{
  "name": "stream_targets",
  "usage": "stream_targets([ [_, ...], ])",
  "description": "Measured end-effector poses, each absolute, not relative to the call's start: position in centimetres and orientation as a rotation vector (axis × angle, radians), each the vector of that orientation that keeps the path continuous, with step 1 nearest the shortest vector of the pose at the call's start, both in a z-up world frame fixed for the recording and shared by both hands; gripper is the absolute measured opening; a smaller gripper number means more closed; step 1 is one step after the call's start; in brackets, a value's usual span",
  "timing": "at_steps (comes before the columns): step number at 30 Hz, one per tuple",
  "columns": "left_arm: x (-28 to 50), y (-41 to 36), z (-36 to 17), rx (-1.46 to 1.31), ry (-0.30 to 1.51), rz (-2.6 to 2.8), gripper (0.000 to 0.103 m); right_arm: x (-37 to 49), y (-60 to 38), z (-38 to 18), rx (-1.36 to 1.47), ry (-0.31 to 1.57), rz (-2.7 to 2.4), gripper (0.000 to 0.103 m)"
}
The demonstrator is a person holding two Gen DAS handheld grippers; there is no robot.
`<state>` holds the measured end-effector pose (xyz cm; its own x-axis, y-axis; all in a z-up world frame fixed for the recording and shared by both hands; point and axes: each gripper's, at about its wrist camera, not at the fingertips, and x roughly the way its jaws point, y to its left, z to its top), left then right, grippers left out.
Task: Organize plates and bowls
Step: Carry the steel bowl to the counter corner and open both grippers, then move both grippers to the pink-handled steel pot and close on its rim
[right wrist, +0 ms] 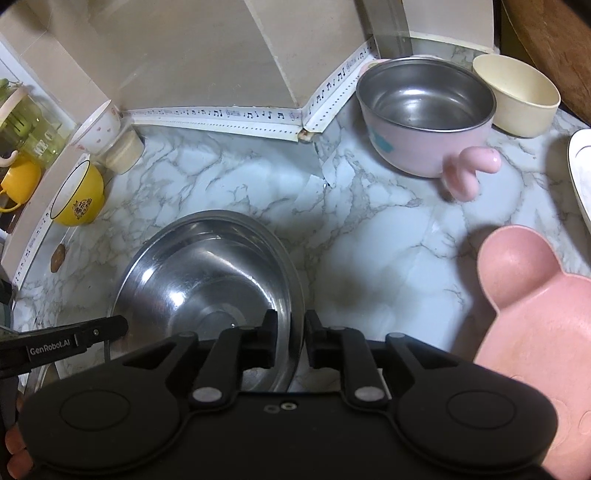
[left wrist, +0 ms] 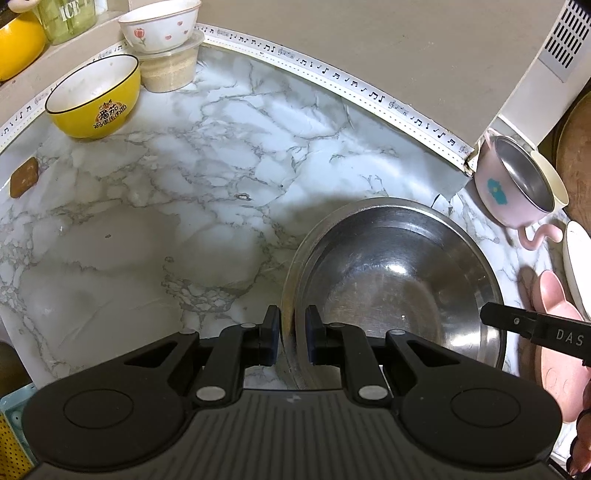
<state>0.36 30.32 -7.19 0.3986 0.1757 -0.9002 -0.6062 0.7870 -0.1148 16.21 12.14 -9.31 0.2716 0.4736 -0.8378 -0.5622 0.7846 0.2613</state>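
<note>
A large steel bowl (left wrist: 399, 280) (right wrist: 207, 280) sits on the marble counter (left wrist: 166, 203). My left gripper (left wrist: 293, 332) is shut on the bowl's left rim, one pad inside the wall and one outside. My right gripper (right wrist: 291, 336) straddles the opposite rim. Its jaws stand slightly apart, with a sliver of gap at the inner pad, so they are open around the rim. Each view shows one finger of the other gripper across the bowl. A pink steel-lined handled bowl (right wrist: 424, 110), a cream bowl (right wrist: 517, 96) and a pink bear-shaped plate (right wrist: 535, 295) stand to the right.
A yellow bowl (left wrist: 92, 99) stands at the back left. Behind it a white flowered bowl (left wrist: 159, 26) sits on a plastic tub (left wrist: 170, 70). A white plate (right wrist: 581, 173) lies at the far right edge. The wall with a music-note strip (left wrist: 332, 74) bounds the back.
</note>
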Motion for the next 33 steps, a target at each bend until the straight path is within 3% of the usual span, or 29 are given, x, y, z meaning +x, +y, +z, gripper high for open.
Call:
stream_targets([
  [23, 2.2, 24.3, 0.0, -0.3, 0.895, 0.368, 0.015, 14.3, 9.0, -2.0, -0.115, 0.944, 0.762, 0.039],
  [27, 3.4, 22.9, 0.6, -0.314, 0.893, 0.327, 0.017, 14.6, 7.7, -0.8, -0.117, 0.906, 0.755, 0.049],
  [30, 4.2, 21.7, 1.1, -0.296, 0.87, 0.31, 0.045, 15.1, 6.4, 0.1, -0.115, 0.869, 0.743, 0.059],
  [31, 4.5, 21.2, 1.4, -0.292, 0.85, 0.308, 0.066, 15.3, 5.9, 0.5, -0.115, 0.854, 0.737, 0.061],
  [32, 4.6, 20.9, 1.6, -0.291, 0.83, 0.309, 0.078, 15.5, 5.5, 0.7, -0.115, 0.843, 0.73, 0.064],
  [33, 4.9, 20.5, 1.9, -0.288, 0.809, 0.308, 0.079, 15.7, 5.0, 0.9, -0.115, 0.832, 0.723, 0.066],
])
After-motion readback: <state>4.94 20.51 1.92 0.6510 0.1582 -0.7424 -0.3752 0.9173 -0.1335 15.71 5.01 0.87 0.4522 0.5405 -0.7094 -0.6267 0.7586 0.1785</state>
